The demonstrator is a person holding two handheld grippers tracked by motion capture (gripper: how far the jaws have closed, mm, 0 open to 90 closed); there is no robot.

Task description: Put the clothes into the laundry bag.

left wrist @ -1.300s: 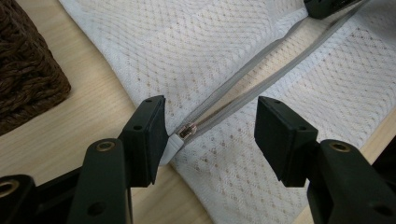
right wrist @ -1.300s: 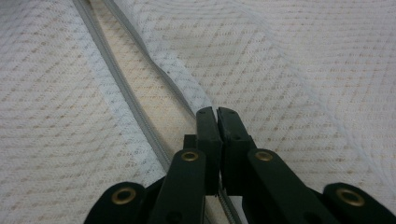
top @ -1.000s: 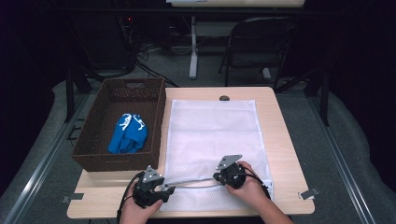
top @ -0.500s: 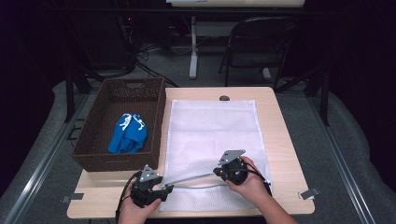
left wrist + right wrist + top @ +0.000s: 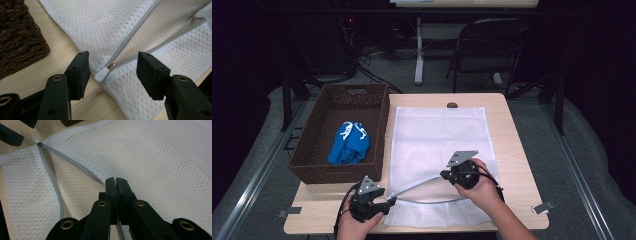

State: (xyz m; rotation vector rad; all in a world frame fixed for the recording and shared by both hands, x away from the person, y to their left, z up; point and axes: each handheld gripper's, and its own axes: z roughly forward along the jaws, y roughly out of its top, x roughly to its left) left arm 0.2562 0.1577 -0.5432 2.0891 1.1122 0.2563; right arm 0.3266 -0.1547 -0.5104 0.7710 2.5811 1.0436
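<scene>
A white mesh zip bag [image 5: 439,135] lies flat on the wooden table [image 5: 514,150]. Its zip along the near edge is undone and gapes. My right gripper [image 5: 445,175] is shut on the upper zip edge of the bag [image 5: 162,157] and holds it raised; in the right gripper view its jaws [image 5: 115,182] press together on the grey tape. My left gripper [image 5: 112,71] stands open, low over the table at the bag's near left corner [image 5: 388,201]. The white zip end [image 5: 102,74] lies between its jaws, untouched.
A brown wicker basket [image 5: 312,170] stands left of the bag with a blue cloth [image 5: 349,142] inside. Its corner [image 5: 20,42] is close to my left gripper. A small dark knob [image 5: 452,105] sits at the table's far edge. A folding chair [image 5: 492,45] stands beyond.
My right gripper has drawn the zip edge a little up and away from the person, widening the opening. The left gripper has stayed at the bag's corner.
</scene>
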